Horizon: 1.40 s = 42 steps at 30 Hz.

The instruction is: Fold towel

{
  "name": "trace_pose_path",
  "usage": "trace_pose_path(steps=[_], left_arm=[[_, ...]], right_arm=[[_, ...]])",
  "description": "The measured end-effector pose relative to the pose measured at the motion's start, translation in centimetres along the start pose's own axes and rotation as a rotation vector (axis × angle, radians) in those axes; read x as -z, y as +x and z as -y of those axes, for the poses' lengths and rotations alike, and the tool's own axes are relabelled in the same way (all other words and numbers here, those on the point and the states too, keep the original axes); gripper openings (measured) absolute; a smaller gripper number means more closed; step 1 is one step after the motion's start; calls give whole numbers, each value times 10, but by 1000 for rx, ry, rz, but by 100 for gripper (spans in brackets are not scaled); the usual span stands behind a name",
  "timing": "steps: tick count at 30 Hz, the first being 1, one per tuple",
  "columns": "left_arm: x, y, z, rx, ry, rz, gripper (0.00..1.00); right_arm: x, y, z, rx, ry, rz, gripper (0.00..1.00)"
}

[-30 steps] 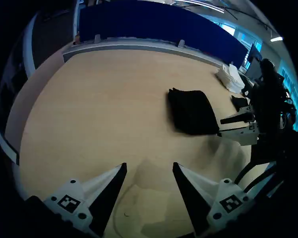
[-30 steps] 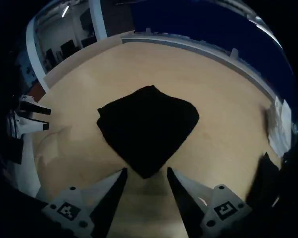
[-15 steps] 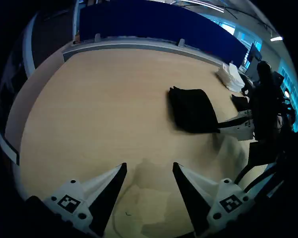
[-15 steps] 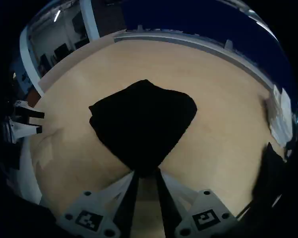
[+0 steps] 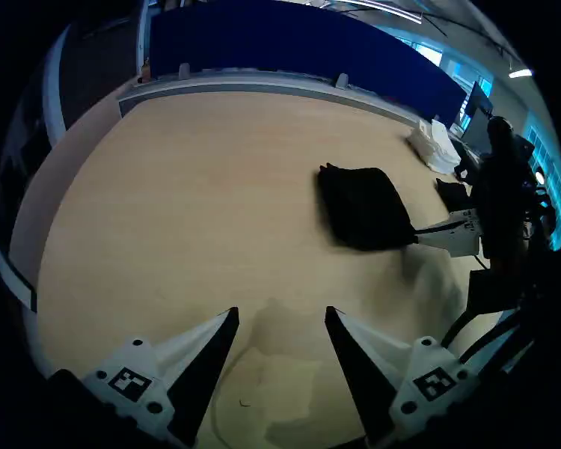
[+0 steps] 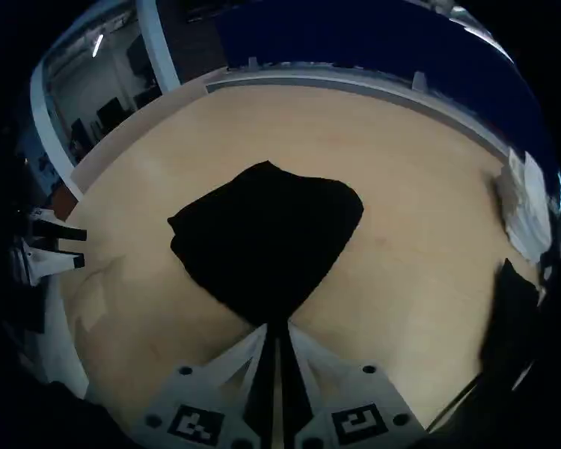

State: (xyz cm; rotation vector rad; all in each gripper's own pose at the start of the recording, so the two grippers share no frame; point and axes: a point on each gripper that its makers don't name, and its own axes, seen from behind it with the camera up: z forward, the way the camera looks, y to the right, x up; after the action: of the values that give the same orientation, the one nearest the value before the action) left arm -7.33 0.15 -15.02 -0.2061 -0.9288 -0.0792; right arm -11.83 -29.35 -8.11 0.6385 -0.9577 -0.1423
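A black towel [image 5: 363,206] lies folded in a thick bundle on the light wooden table [image 5: 191,194]. In the right gripper view its near corner sits between my right gripper's [image 6: 278,327] fingers, which are pressed together on the towel [image 6: 269,232]. Seen from the left gripper view, the right gripper [image 5: 417,238] touches the towel's near right edge, held by a person in dark clothes [image 5: 505,202]. My left gripper [image 5: 280,310] hovers open over bare table, well to the left of the towel. It also appears at the far left, open [image 6: 84,247].
A blue partition [image 5: 280,37] runs along the table's far edge. A stack of white cloth [image 5: 434,146] [image 6: 527,209] lies at the far right. A small dark item [image 5: 451,193] rests near it. The table edge curves round on the left.
The right gripper moved forward to the towel's near corner and went from open to shut on it. The left gripper stayed still and open.
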Motion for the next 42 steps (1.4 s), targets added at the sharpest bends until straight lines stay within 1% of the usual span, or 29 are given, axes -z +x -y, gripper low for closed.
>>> trace_pose_path(steps=[3,6,13,16,20,23,26,29,33,42], left_arm=[[0,0,0,-1,-1,1,85],[1,1,0,-3,0,0,85],[4,6,1,-4,0,-8,85],[6,8,1,-3,-1,-12,85],[7,10,0,-3,-3,-18,85],[7,13,0,-4,-4,-24,85],[8,14,-1,-4,-6,-29,85],[9,14,-3,-3,-9,-32,85],[10,14,-6,-5,-14,-33,85],[12,16,-11,-15,-23,-37,85]], right_arm=[[4,8,-2,9,-8,-18,3],[11,21,-2,17,-9,-47,3],[36,71,0,39,-2,-149,3],[51,98,2,45,4,-202,3],[76,134,3,64,10,-272,3],[94,156,4,79,12,-314,3],[110,171,2,86,10,-344,3],[122,180,-3,91,0,-363,3],[136,183,-10,90,-13,-377,3],[162,188,-39,49,-35,-403,3]])
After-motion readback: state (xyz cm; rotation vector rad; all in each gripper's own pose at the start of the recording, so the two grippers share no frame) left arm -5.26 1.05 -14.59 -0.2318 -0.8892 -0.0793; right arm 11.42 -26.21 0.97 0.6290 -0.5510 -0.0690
